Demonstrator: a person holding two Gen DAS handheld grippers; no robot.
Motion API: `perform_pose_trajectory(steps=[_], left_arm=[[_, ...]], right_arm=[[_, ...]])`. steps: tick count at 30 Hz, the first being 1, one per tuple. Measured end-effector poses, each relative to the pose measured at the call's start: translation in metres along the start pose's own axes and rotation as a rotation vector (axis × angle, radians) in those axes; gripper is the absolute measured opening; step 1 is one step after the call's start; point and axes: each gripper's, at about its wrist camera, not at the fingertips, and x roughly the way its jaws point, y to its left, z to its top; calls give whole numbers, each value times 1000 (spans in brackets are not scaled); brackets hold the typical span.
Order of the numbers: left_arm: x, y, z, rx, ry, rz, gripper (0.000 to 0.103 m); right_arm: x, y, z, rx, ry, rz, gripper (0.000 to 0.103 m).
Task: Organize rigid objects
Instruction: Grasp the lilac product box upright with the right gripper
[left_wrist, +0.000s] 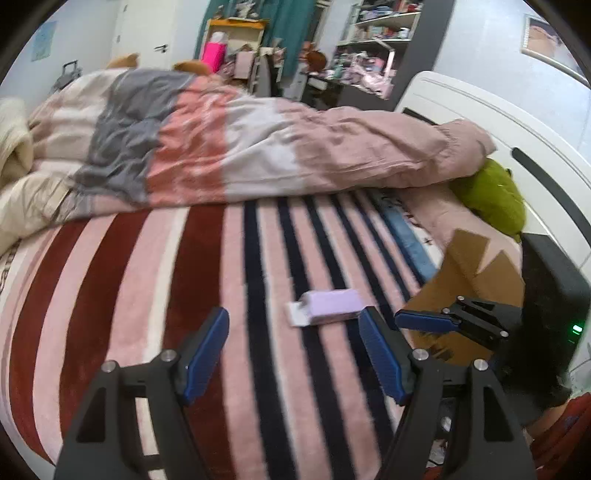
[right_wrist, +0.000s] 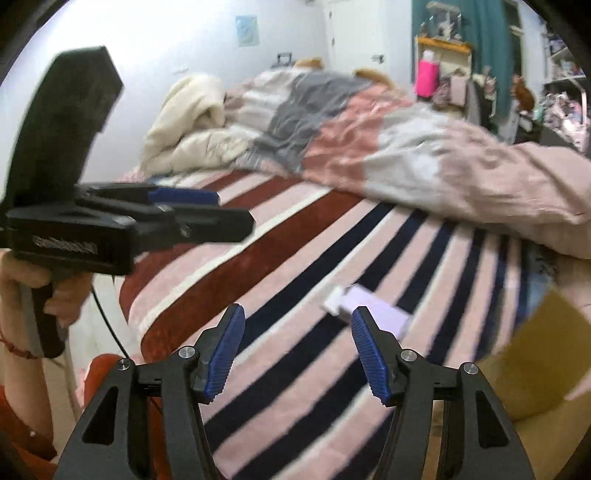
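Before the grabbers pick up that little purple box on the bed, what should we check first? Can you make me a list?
1. Left gripper jaws open with nothing between them: ok.
2. Right gripper jaws open and holding nothing: ok.
3. Purple box lies alone on the striped blanket, nothing on top of it: ok.
4. Cardboard box is close beside the purple box: ok.
5. Room inside the cardboard box: cannot tell, its inside does not show clearly.
6. The two grippers keep apart from each other: ok, though they are near, so go slowly.
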Motion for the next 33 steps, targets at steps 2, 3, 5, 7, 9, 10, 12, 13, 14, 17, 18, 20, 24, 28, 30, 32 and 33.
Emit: perform_pose_trajectory(steps=[2,3,5,7,9,10,12,13,14,17,18,20,24,28,30,32,33], left_arm=[[6,11,-7,-9,10,8,70],[9,16,-11,-14,16,8,70],[17,24,-16,-25,25,10,70],[19,27,-20,-30,26,9,70],[21,30,-23,-31,20,-18,70],[22,32,-24,-37,18,-30,70],[24,35,-23,-45,21,-33,70],[26,37,-23,-46,21,-26,70],[25,38,-23,-42,17,-18,70],[24,40,-24,-45,7,-30,70],[25,42,-23,-50,6,-34,70],[25,42,-22,-49,6,-31,70],[24,42,-23,-53,7,-31,70],[20,41,-24,-53,3,-28,70],[16,41,-26,-52,-3,-29,70],[12,41,-27,-53,-8,-27,70],[10,41,-28,-54,-8,-26,70]], right_arm=[[27,-5,-2,38,47,-12,57],[37,-7,-3,49,61,-21,58],[59,-16,-3,70,72,-71,60],[73,-26,-3,84,66,-137,67],[88,-40,-2,113,64,-240,72],[95,-47,-1,129,58,-258,72],[105,-62,0,176,37,-259,72],[107,-70,1,202,13,-251,72],[106,-77,1,224,-29,-222,72],[109,-99,5,299,-76,-179,75],[112,-103,7,318,-67,-172,77],[119,-115,8,389,-29,-132,77],[125,-119,4,440,27,-41,77],[128,-109,-4,475,101,151,77],[129,-100,-7,449,118,186,77],[129,-85,-7,371,132,131,77],[128,-81,-6,350,134,112,76]])
